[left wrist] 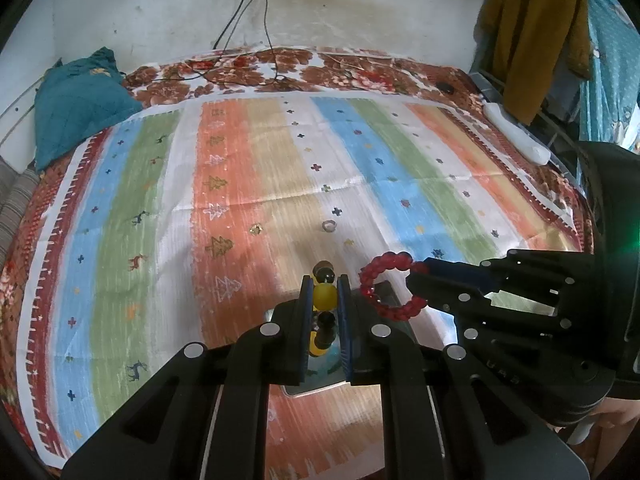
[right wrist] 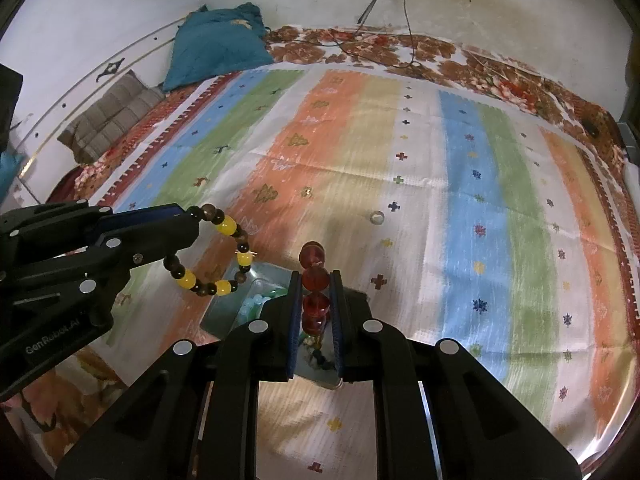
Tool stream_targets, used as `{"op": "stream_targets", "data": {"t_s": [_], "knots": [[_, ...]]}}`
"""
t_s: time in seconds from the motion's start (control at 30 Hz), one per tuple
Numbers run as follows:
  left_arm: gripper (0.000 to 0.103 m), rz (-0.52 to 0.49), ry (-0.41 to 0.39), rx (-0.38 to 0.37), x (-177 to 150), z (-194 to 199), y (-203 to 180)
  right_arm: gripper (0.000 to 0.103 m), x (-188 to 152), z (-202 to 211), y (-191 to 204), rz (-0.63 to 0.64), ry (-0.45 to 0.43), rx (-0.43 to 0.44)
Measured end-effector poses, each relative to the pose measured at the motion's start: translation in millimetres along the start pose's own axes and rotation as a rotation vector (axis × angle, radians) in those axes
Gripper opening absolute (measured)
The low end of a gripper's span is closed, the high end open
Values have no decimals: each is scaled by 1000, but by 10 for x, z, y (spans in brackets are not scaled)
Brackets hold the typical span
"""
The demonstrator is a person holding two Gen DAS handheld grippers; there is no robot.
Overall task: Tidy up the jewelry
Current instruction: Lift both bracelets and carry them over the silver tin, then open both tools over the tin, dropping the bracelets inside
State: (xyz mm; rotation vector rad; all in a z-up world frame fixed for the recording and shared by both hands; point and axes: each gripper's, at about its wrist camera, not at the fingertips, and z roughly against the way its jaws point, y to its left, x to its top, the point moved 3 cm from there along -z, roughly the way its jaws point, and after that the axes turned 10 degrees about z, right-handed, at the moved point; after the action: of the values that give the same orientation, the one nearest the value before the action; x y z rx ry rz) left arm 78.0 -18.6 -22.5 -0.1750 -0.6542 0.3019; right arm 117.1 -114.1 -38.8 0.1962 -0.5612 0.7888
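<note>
Right now both grippers hold bracelets over the striped bedcover (left wrist: 248,160). Left gripper (left wrist: 325,292) is clamped narrow on a yellow-and-brown bead bracelet (right wrist: 218,254), its ring hanging down. Right gripper (right wrist: 316,292) is clamped on a red bead bracelet (left wrist: 384,286). A clear tray (right wrist: 224,312) sits directly below both, lower centre of each frame, already holding beads. Probably drop next; both look about equally close. Small ring (left wrist: 329,225) lies farther up.

Yellow-and-brown bead bracelet (right wrist: 218,256); red bead bracelet (left wrist: 390,288); pastel-striped cloth (left wrist: 256,168); teal pillow (left wrist: 80,104).
</note>
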Motion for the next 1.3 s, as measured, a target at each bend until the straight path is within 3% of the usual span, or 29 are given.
{"op": "stream_targets", "data": {"t_s": [0.4,0.6,0.73,0.87,1.03,1.13,1.3], "knots": [[11,-8,7,10,-99,16,-10,14,-70,29,34,1,11,7],[15,36,4,46,-65,11,114,17,-89,9,-102,-48,21,-24],[24,49,4,52,-50,20,165,25,-100,-35,-149,-56,39,-31],[31,55,9,60,-34,-4,189,25,-93,-74,-184,-66,52,-38],[35,73,24,81,4,-87,259,33,-75,-134,-246,-77,67,-53],[43,78,28,102,34,-140,288,36,-61,-193,-272,-82,84,-58],[49,94,35,124,103,-221,321,36,-23,-272,-316,-90,100,-62]]}}
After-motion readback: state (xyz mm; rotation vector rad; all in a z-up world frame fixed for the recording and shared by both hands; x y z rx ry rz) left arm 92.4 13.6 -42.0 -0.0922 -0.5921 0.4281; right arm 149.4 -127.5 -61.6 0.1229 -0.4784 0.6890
